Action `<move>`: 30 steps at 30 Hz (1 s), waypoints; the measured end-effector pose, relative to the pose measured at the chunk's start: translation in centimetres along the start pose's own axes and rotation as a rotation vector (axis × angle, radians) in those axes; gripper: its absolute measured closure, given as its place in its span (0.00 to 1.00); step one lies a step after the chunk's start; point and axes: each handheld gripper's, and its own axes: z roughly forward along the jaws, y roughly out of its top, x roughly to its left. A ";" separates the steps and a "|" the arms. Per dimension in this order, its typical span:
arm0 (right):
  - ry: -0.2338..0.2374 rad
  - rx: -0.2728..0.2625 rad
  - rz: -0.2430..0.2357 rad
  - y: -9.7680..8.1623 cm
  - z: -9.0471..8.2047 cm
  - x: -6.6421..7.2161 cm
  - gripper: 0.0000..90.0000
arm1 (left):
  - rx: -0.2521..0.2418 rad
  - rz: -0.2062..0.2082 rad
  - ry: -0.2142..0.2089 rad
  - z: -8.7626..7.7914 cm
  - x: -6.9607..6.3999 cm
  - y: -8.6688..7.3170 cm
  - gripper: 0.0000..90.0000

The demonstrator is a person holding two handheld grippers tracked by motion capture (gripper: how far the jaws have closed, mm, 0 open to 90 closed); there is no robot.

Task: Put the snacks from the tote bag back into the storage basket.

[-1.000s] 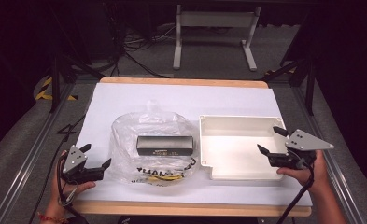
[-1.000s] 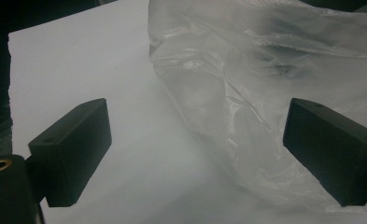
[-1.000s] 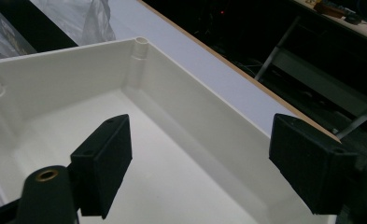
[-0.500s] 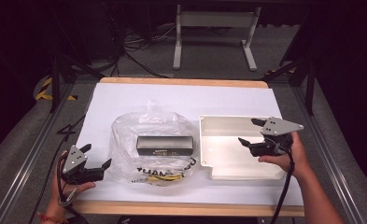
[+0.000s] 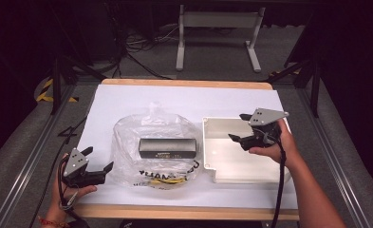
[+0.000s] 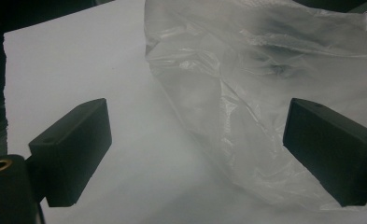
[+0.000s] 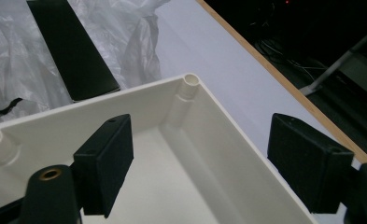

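Nearest the person, the left gripper [image 5: 97, 167] sits at the front left corner of the white table cover [image 5: 127, 102], jaws spread wide with nothing between them. In the left gripper view its jaws frame bare white surface plus the crinkled edge of the clear plastic bag [image 6: 265, 93], which lies just ahead of it, not touched.

A bit further in, that bag sits mid-table with a black rectangular box [image 5: 167, 148] lying flat in it and some yellow and black bits near its front edge.

Right beside the bag is the open white tray [image 5: 212, 161]. The right gripper [image 5: 241, 127] hovers over the tray's far right part, jaws about half apart and holding nothing; the right gripper view shows one jaw over the inside and the other past the tray's wall.
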 end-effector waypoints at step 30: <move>0.158 0.037 -0.104 5.1 5.8 2.1 0.27 | 0.009 0.009 -0.001 0.0 0.0 -0.1 0.10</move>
